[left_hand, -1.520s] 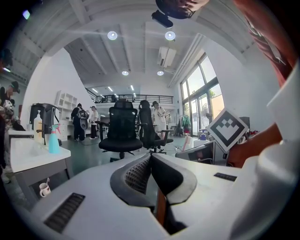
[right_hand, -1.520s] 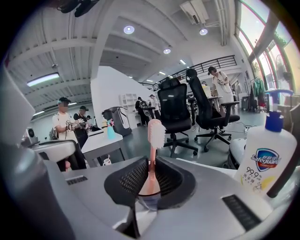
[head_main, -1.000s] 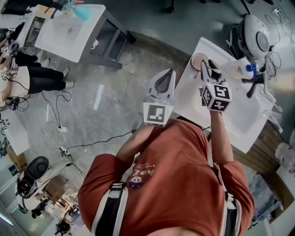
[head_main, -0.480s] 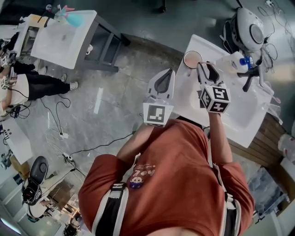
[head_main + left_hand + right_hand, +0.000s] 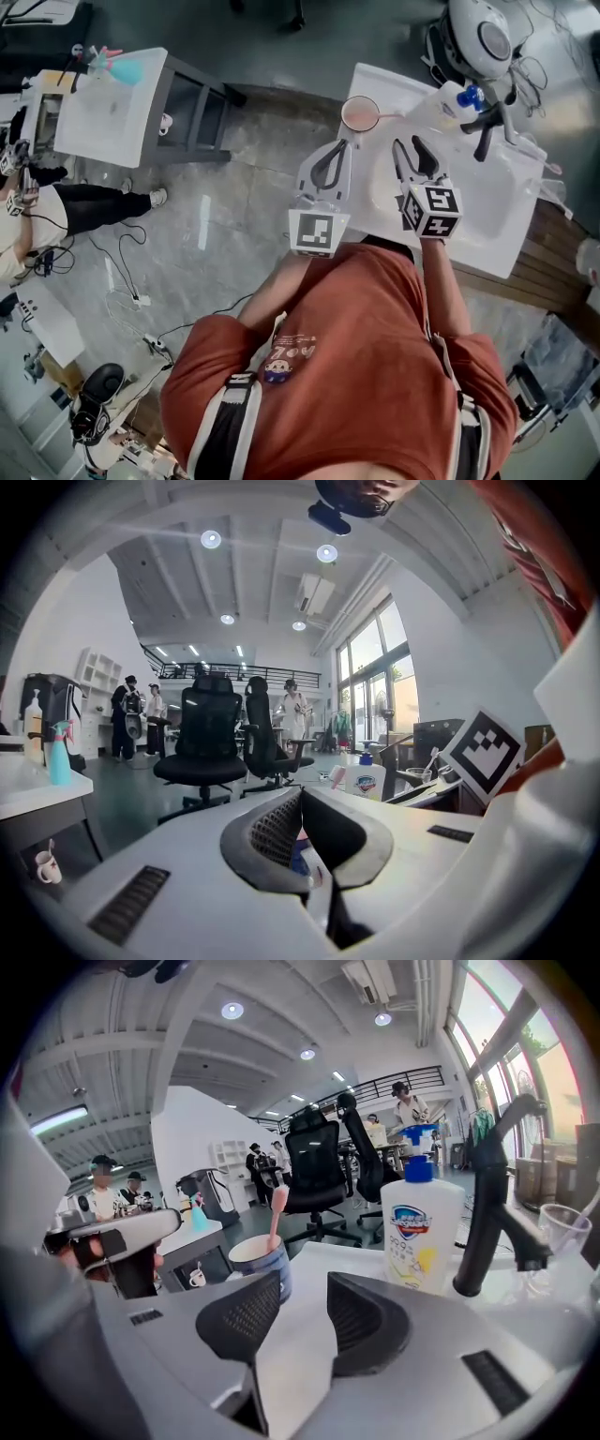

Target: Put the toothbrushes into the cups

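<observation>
We log the pink toothbrush (image 5: 276,1211) standing in the blue cup (image 5: 262,1262) on the counter (image 5: 342,1255). Near it, the jaws of our right gripper (image 5: 306,1297) have just been opening and stand wide apart with nothing between them. The jaws of our left gripper (image 5: 300,803) meet at the tips.

Soap bottle (image 5: 422,1232), one o'clock in the right gripper view: a blue shield logo with lettering too small to read, and digits beneath that look like 99.9. Left cube (image 5: 314,232) and right cube (image 5: 433,208) bear black-and-white square markers. Shirt (image 5: 281,354): unreadable script.
</observation>
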`<act>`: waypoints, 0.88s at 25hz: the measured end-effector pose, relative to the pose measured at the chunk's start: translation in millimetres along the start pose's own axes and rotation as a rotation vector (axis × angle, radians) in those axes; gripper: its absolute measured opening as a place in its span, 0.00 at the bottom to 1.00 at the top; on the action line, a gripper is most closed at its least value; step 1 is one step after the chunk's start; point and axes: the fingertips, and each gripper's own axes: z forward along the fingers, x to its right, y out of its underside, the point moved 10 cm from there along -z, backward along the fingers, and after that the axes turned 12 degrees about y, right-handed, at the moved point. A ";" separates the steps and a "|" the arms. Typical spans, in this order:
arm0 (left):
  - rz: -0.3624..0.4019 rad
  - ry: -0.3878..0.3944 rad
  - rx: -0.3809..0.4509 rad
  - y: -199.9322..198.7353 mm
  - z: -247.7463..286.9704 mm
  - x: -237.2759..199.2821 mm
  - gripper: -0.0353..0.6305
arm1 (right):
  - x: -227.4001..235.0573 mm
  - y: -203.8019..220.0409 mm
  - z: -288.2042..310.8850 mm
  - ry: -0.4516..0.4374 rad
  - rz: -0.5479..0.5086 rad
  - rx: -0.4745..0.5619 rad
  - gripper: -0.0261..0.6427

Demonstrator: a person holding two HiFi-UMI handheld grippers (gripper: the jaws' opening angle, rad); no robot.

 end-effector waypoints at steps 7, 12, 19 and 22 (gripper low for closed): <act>0.014 0.097 -0.012 -5.6 24.6 34.0 0.08 | 38.6 22.1 -35.0 0.092 0.039 -0.005 0.29; 0.047 0.161 0.009 -22.3 41.3 54.2 0.08 | 64.3 30.0 -68.1 0.166 0.070 0.014 0.29; 0.122 0.237 -0.002 -45.3 60.9 77.1 0.08 | 100.6 13.5 -121.2 0.250 0.127 0.102 0.29; 0.140 0.235 0.009 -54.3 67.3 81.2 0.08 | 112.4 -3.3 -136.2 0.278 0.122 0.161 0.29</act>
